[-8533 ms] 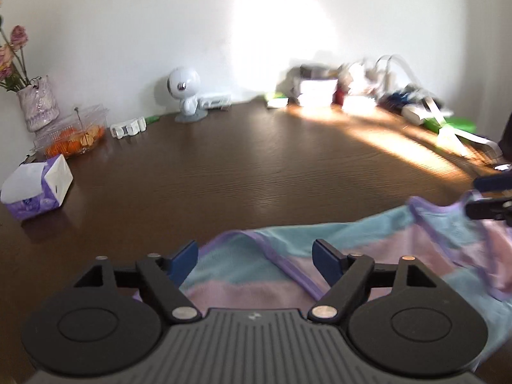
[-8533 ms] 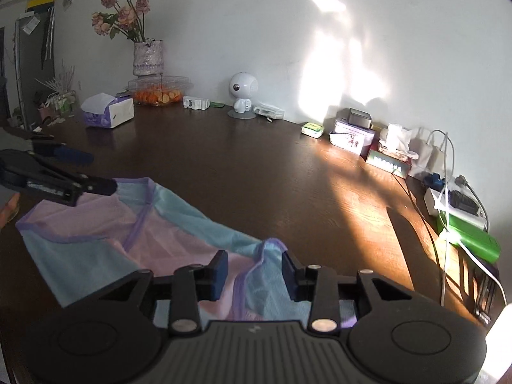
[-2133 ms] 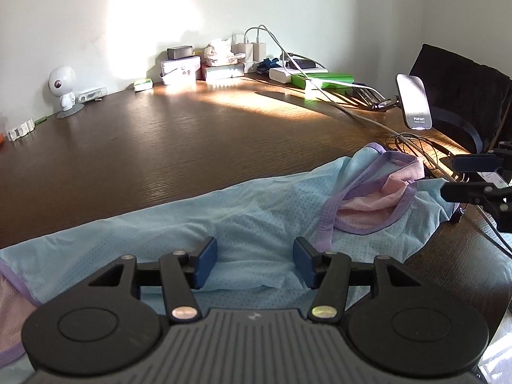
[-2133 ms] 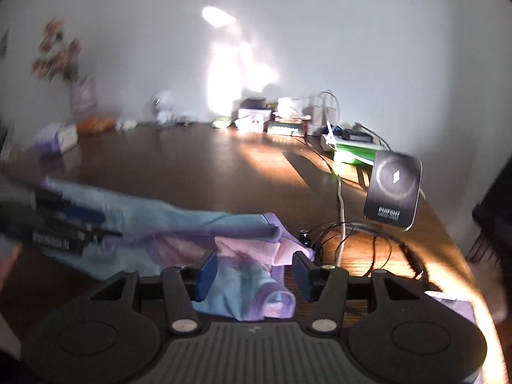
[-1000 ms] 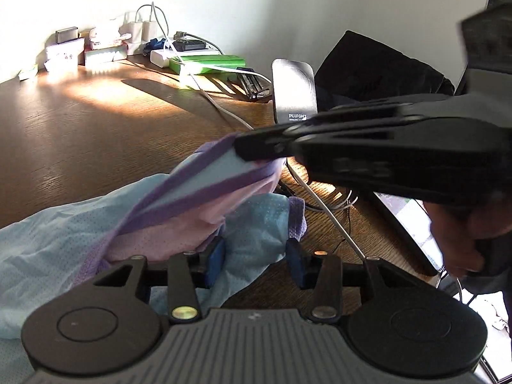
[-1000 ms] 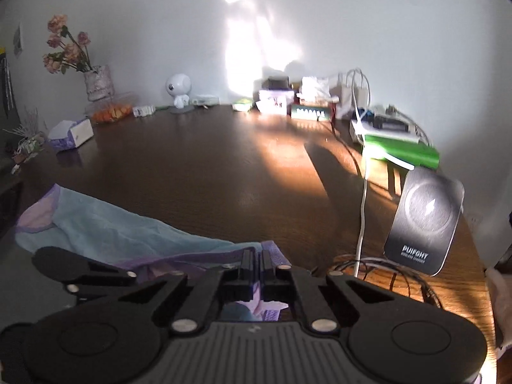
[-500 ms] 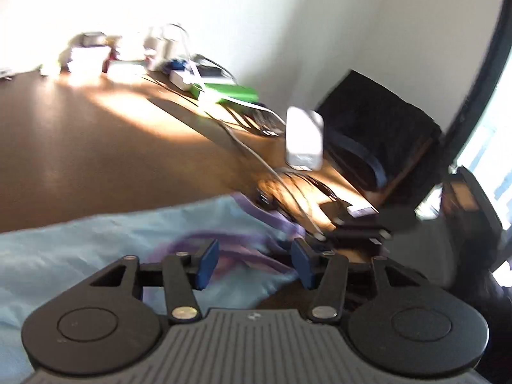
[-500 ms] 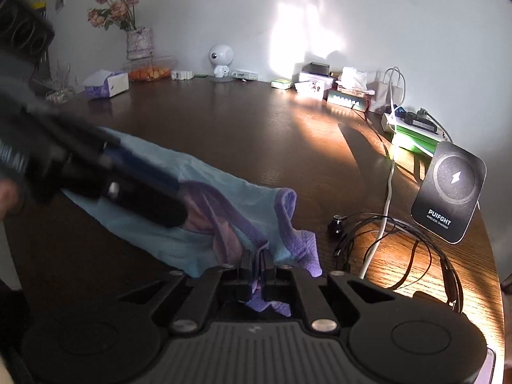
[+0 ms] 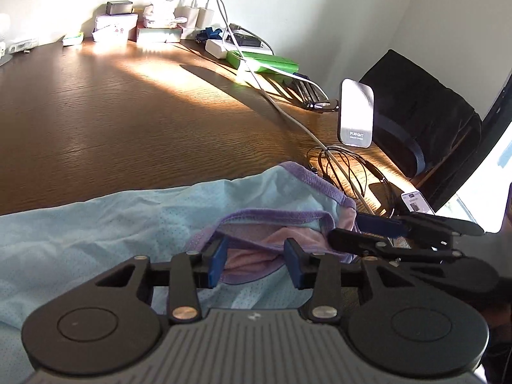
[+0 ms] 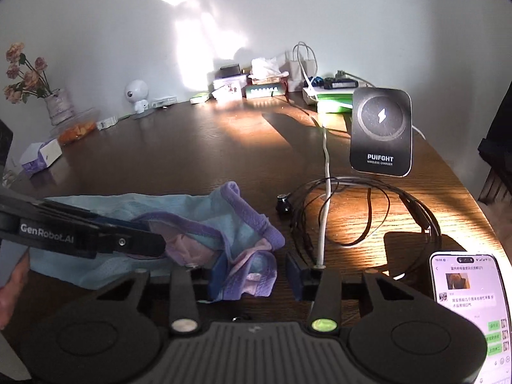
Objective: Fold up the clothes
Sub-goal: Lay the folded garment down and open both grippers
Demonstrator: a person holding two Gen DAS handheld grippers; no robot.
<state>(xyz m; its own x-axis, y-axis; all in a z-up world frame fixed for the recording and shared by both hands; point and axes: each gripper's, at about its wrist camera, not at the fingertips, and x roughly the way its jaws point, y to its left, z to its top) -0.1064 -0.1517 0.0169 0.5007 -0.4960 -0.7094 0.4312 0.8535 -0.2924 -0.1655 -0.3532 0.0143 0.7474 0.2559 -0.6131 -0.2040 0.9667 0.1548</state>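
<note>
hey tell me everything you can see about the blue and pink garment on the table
The garment is a thin, light blue mesh-looking fabric with purple trim along its edges and a pink inner side. It lies crumpled on the dark wooden table, stretching off to the left, with its bunched, trimmed end lying beside a coil of black cables. An opening at that end shows the pink lining. The left gripper and the right gripper are both open, each with fabric between its fingers; neither is closed on it.

Thin perforated mesh cloth of the garment [image 9: 134, 220] with soft ribbed purple trim, dark grained wood table [image 9: 96, 121] with low sheen, matt black plastic grippers [image 9: 254, 260], glossy charger [image 10: 380, 131] beside the garment, glassy phone [image 10: 470, 300]
</note>
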